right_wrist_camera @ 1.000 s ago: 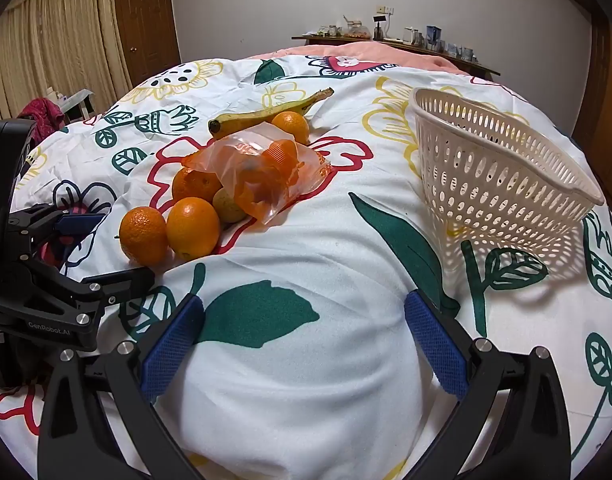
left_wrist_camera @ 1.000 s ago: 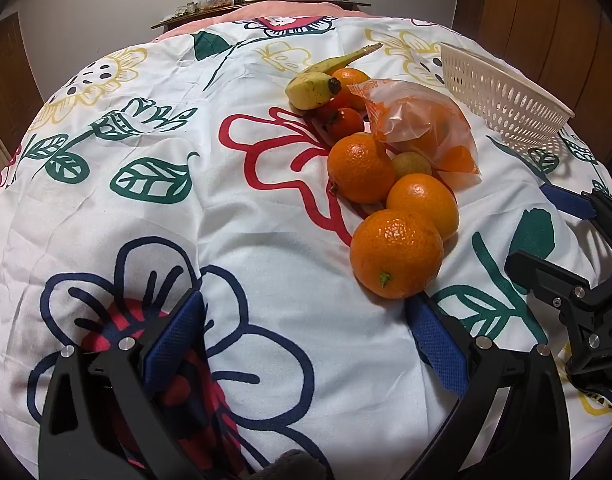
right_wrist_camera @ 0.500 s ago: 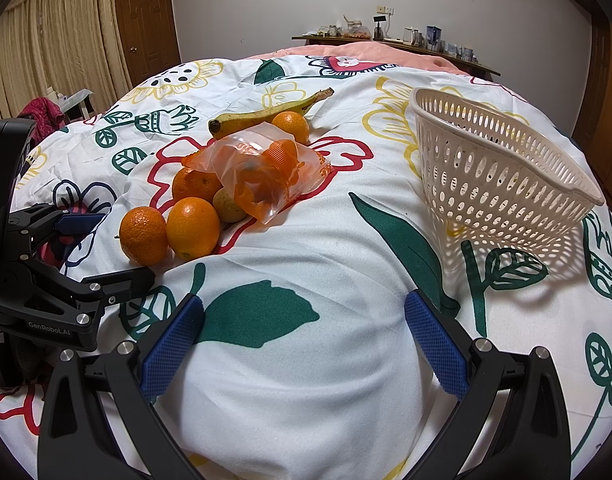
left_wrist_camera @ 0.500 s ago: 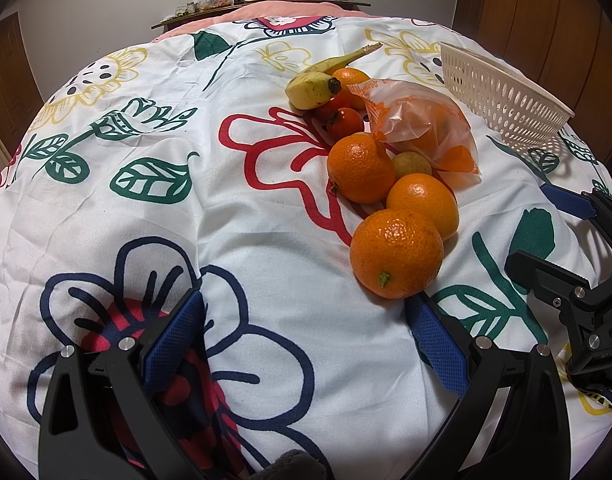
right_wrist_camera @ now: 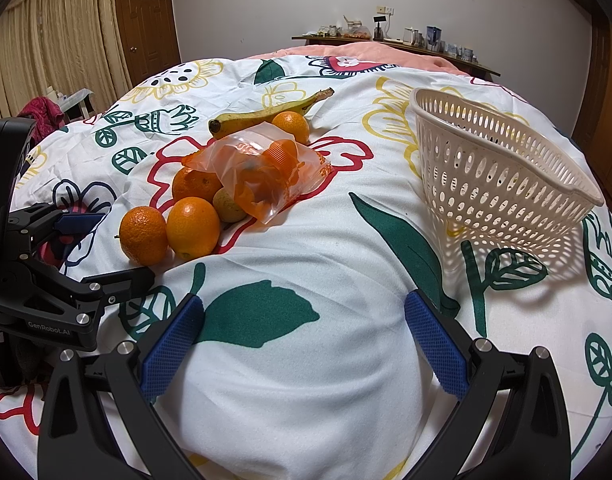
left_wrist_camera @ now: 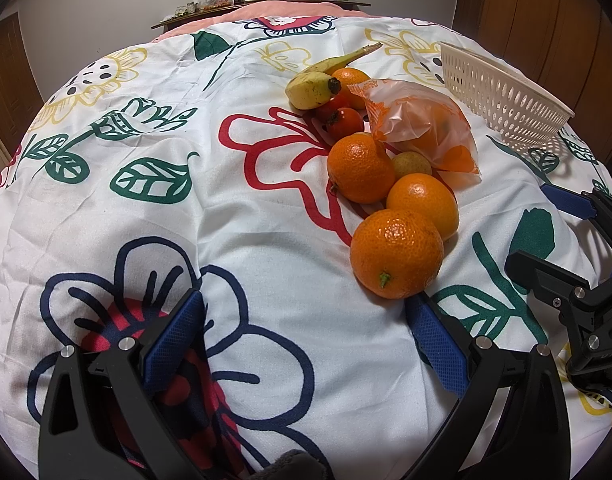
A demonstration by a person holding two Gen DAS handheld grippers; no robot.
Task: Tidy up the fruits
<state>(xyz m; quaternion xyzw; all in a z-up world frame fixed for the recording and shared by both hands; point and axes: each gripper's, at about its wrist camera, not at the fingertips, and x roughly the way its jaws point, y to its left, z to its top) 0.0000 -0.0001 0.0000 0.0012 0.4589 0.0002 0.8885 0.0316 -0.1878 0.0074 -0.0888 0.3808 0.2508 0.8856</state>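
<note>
Both grippers wide open, empty: left gripper (left_wrist_camera: 304, 334), right gripper (right_wrist_camera: 304, 336). Nearest orange (left_wrist_camera: 396, 253) is firm, round, likely to roll on the soft bedspread (left_wrist_camera: 234, 220); grip across its middle. Basket (right_wrist_camera: 501, 176) looks light and stiff.

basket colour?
Cream-white perforated plastic basket, tilted on the bedspread. Clearest in the right wrist view.

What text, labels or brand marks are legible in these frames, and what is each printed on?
"GenRobot.AI": white lettering on the black body of the left claw, seen from the right wrist view.
Orange print on the plastic bag: crumpled, unreadable.
Items on the far shelf: too small to read.
Nothing else legible.
</note>
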